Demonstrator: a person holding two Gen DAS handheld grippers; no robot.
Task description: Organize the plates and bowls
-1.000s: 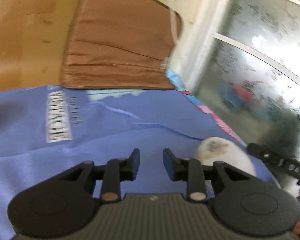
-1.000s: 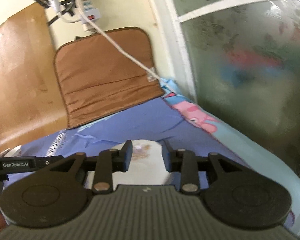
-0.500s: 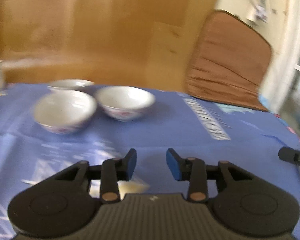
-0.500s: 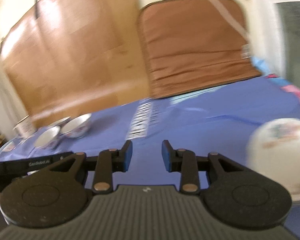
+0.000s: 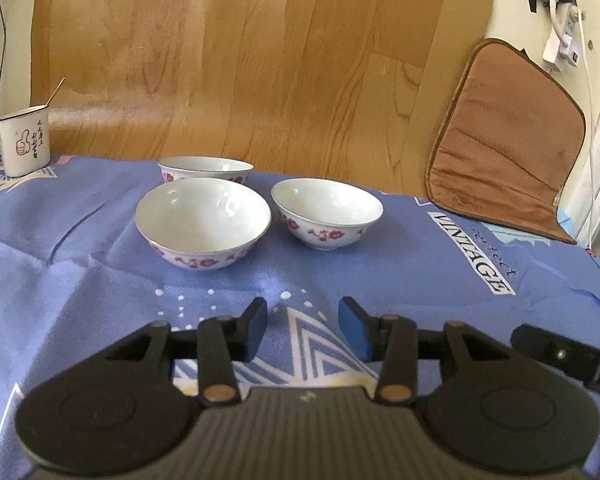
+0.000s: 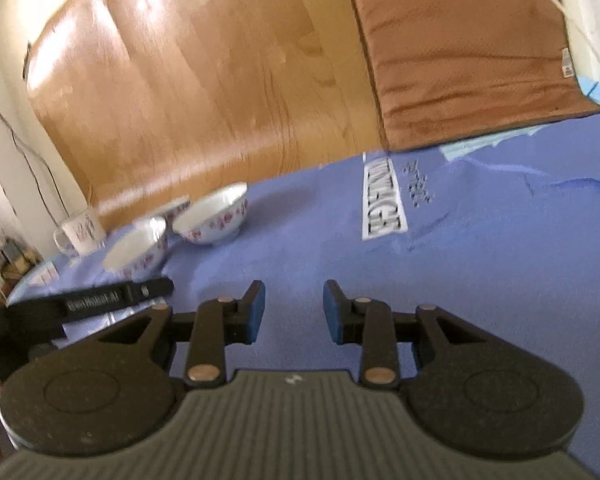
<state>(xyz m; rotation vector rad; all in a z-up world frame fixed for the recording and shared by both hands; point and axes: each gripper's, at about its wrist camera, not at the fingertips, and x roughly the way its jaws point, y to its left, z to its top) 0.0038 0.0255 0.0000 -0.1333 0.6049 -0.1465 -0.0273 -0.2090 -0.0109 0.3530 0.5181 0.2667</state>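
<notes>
On the blue cloth point(image 5: 80, 264), both empty, part-open grippers, left point(image 5: 303, 326) just widening, should approach the nearest bowl point(image 5: 202, 227) rim squarely.

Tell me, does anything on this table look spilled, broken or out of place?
Nothing stands out. Three flowered bowls sit upright and empty on the blue cloth, unchipped as far as shows. The mug stands upright too. The cloth is only a little wrinkled.
</notes>
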